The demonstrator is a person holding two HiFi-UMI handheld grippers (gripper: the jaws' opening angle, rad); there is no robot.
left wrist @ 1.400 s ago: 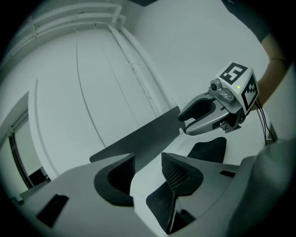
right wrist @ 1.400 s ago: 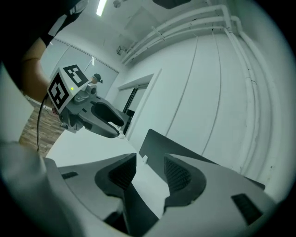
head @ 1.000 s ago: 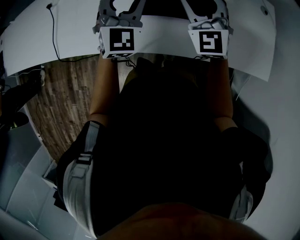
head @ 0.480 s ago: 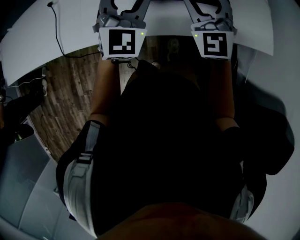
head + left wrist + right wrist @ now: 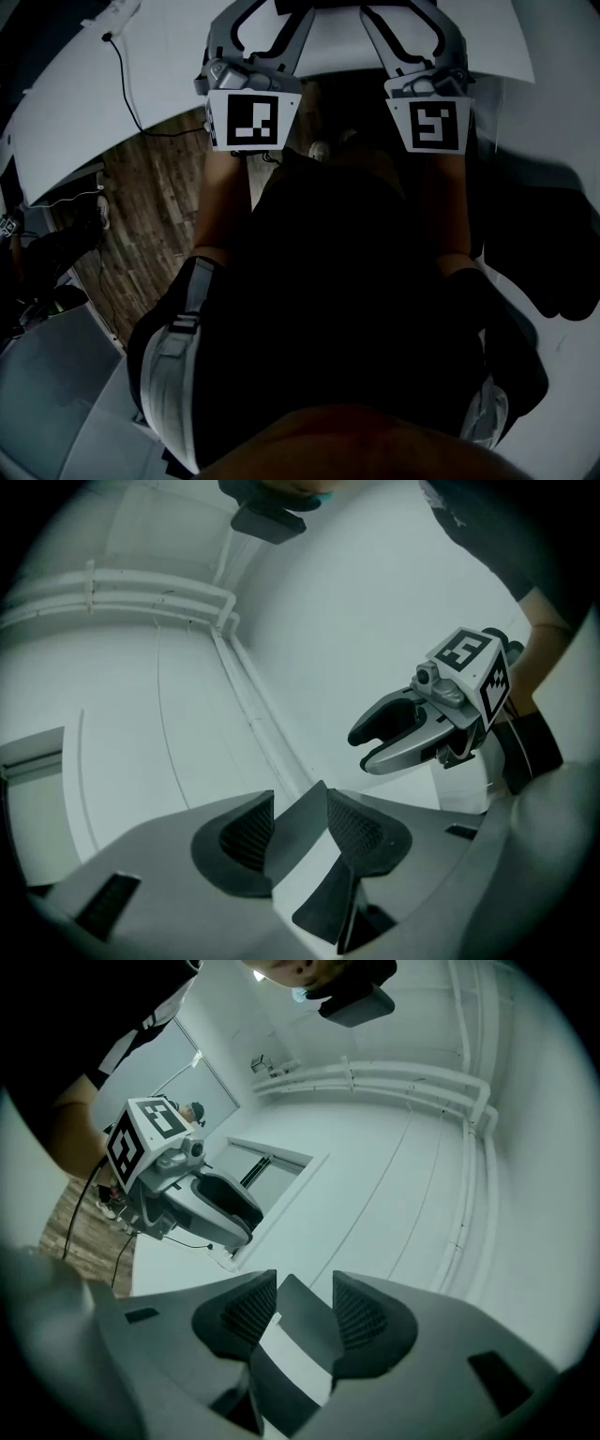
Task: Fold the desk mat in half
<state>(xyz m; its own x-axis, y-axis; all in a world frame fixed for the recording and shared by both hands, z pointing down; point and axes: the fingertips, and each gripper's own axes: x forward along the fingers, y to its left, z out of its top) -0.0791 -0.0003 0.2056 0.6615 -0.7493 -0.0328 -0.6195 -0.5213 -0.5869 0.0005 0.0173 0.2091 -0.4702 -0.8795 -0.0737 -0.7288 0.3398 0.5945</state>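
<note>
My left gripper (image 5: 300,822) has its jaws spread, with a clear gap between the two dark, cross-hatched pads (image 5: 246,832), which close on nothing I can make out. My right gripper (image 5: 305,1312) is spread about as wide. Low in each gap sits a flat dark wedge (image 5: 309,808) crossed by a pale strip. I cannot tell whether that is the desk mat, and no view shows plainly where the mat lies. The jaw bodies are smooth grey plastic with rounded tips. Each gripper carries a white cube (image 5: 253,120) printed with black square markers. I hold both grippers level in front of my chest, side by side and apart, my bare forearms (image 5: 220,197) roughly parallel. Beyond them is the edge of a smooth white table (image 5: 94,103), and a thin black cable (image 5: 127,84) trails off it to the wood-plank floor (image 5: 150,216).
</note>
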